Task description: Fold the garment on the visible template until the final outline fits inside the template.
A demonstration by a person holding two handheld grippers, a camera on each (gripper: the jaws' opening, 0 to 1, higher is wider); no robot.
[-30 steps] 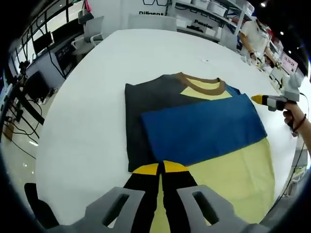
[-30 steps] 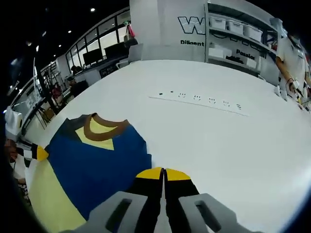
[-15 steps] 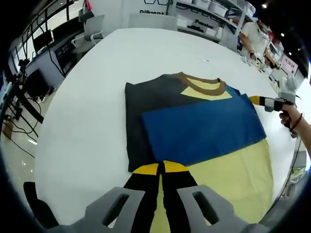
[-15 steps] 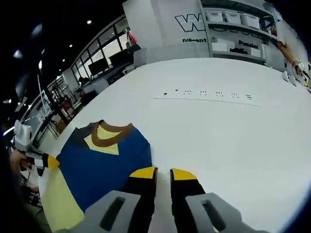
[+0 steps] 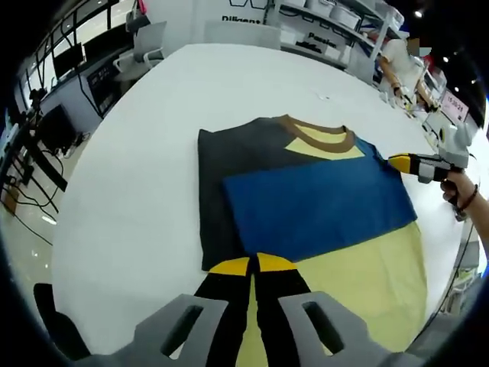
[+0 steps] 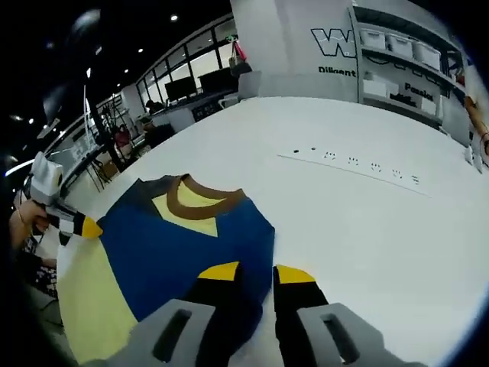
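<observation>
Centrally on the white table [image 5: 137, 153] the folded garment [image 5: 306, 199] is laid over the yellow template [image 5: 367, 283], partly hidden by the clenched left gripper [image 5: 253, 265], while the right gripper [image 6: 248, 271] is parted over its edge.

L tongs [image 5: 253, 264]: jaws pressed together, yellow tips touching, held low near the surface's near edge. Also seen from R cam [image 6: 85, 227], at far left, gripped by a hand [image 6: 24, 218]. R tongs [image 6: 257, 271]: jaws parted, clear gap btwn the yellow tips, held low. From L cam the R tongs [image 5: 403, 161] come in at the right, held level; hand [image 5: 457, 187] and wrist behind them.
</observation>
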